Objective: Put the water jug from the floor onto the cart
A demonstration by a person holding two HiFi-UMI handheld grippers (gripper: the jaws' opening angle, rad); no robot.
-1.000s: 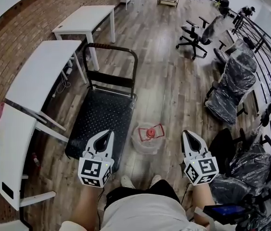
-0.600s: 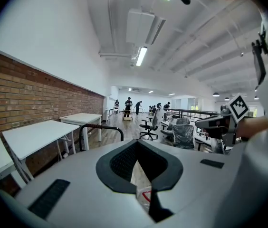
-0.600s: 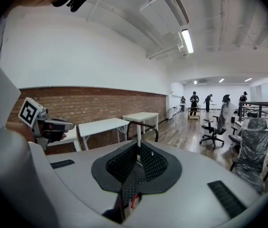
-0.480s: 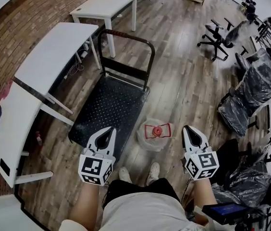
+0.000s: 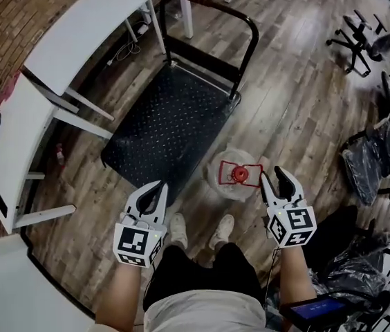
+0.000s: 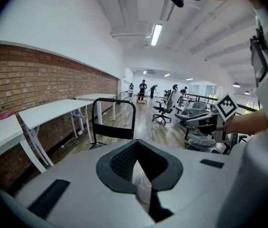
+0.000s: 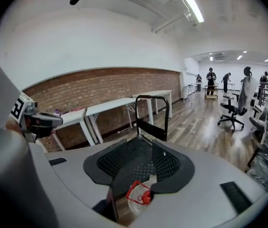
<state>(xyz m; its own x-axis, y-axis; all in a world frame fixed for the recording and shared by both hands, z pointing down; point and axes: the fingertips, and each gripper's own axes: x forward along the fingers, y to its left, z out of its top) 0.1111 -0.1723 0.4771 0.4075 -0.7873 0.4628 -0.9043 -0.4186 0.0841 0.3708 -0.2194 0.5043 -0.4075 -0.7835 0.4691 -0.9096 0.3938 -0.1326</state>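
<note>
The clear water jug (image 5: 231, 183), with a red cap and red handle (image 5: 240, 174), stands on the wooden floor just off the front right corner of the black platform cart (image 5: 171, 120). The cart's push handle (image 5: 212, 9) is at its far end. My right gripper (image 5: 275, 176) is just right of the jug, not touching it; its jaws are opening and nothing is between them. Past the right gripper (image 7: 141, 158) the jug (image 7: 138, 196) shows low on the floor. My left gripper (image 5: 158, 188) hangs shut and empty over the cart's front edge, also seen as the left gripper (image 6: 136, 151).
White desks (image 5: 88, 30) (image 5: 8, 140) line the brick wall left of the cart. Plastic-wrapped office chairs (image 5: 382, 144) stand at the right. The person's feet (image 5: 178, 230) (image 5: 223, 228) are just behind the jug. A tablet (image 5: 319, 310) is at the lower right.
The head view has tipped down and closer to the floor. Both grippers have come down toward the jug and cart. The right gripper's jaws have parted; the left still looks shut.
</note>
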